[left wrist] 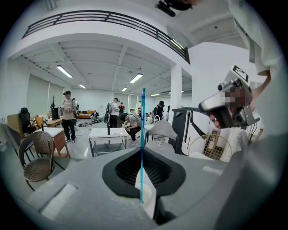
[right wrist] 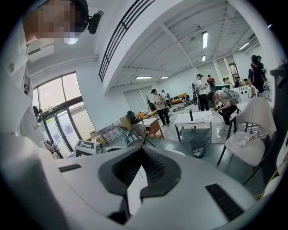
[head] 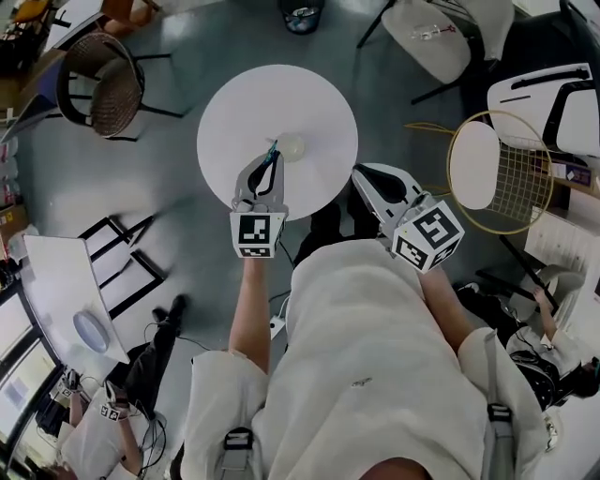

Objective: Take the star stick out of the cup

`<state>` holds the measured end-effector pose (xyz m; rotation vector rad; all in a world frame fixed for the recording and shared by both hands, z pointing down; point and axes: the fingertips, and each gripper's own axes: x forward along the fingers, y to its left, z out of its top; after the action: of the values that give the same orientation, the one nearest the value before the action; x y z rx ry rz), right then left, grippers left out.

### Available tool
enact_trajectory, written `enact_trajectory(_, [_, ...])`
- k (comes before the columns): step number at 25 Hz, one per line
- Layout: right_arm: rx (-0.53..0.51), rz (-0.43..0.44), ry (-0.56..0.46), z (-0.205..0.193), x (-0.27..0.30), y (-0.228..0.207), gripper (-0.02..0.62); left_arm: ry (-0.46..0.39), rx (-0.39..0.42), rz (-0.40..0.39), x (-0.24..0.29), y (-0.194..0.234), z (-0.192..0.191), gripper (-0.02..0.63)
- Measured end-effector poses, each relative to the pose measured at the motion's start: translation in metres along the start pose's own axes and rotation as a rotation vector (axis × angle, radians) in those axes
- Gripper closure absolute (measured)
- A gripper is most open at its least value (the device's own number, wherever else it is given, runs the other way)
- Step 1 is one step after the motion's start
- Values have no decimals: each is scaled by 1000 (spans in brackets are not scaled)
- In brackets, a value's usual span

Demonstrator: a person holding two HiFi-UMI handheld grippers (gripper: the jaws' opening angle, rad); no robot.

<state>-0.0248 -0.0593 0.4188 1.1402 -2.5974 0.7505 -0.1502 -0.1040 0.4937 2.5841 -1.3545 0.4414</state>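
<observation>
In the head view a round white table [head: 319,103] carries a pale cup [head: 292,147]. My left gripper [head: 270,169] is over the table just left of the cup, shut on a thin blue stick [head: 273,153]. From the left gripper view the stick [left wrist: 142,134] rises straight up out of the closed jaws of the left gripper [left wrist: 142,152]. Its teal star [right wrist: 122,134] shows in the right gripper view. My right gripper [head: 367,183] hovers at the table's right edge with its jaws together and nothing in them; its tips [right wrist: 143,147] meet.
A wicker chair [head: 101,84] stands at the left, a bin [head: 302,14] behind the table and a white chair [head: 433,36] at the back right. A badminton racket [head: 502,173] lies to the right. People stand far off in the hall [left wrist: 68,114].
</observation>
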Motion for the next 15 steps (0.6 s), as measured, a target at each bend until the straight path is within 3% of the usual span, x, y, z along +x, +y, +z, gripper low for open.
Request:
enact_trajectory(9, [-31,75,-21,5,8,18,587,-140,-224,50,-50,4,31,588])
enact_trajectory(15, [-38,140,-5,3,22,33,587,-213,-299,115,-86,5,47,588])
